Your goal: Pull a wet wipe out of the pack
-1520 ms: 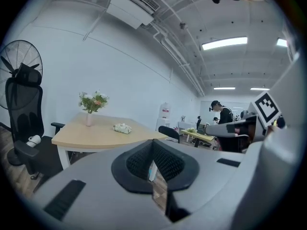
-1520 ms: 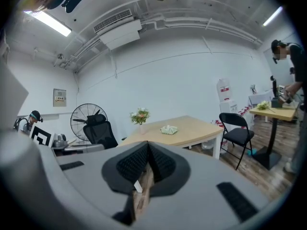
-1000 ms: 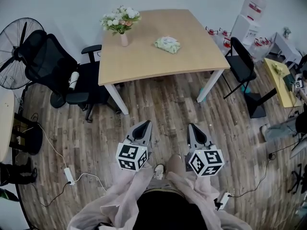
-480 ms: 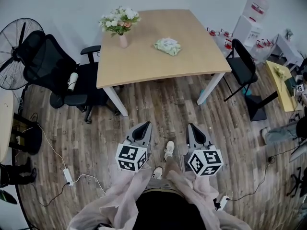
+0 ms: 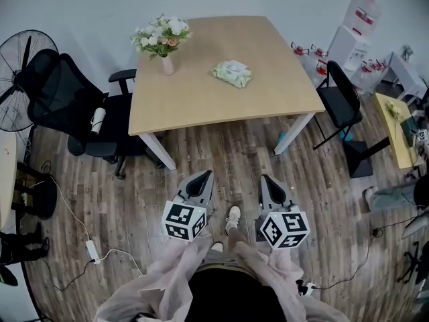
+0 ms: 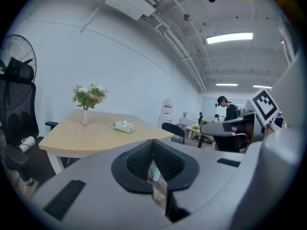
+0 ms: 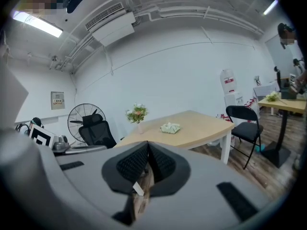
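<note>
The pale green wet wipe pack lies on the far half of a light wooden table, well ahead of me. It also shows small in the left gripper view as the pack and in the right gripper view as the pack. My left gripper and right gripper are held side by side over the wooden floor, short of the table's near edge, pointing toward it. Both are shut with nothing in them; the left gripper and right gripper each show their jaw tips meeting.
A pink vase of flowers stands at the table's far left corner. A black office chair and a fan stand left of the table, a black folding chair right of it. A power strip and cable lie on the floor at left.
I have walked toward the table: it and the pack sit a little nearer and lower in the head view, and one shoe has stepped forward. Both grippers stay shut side by side.
</note>
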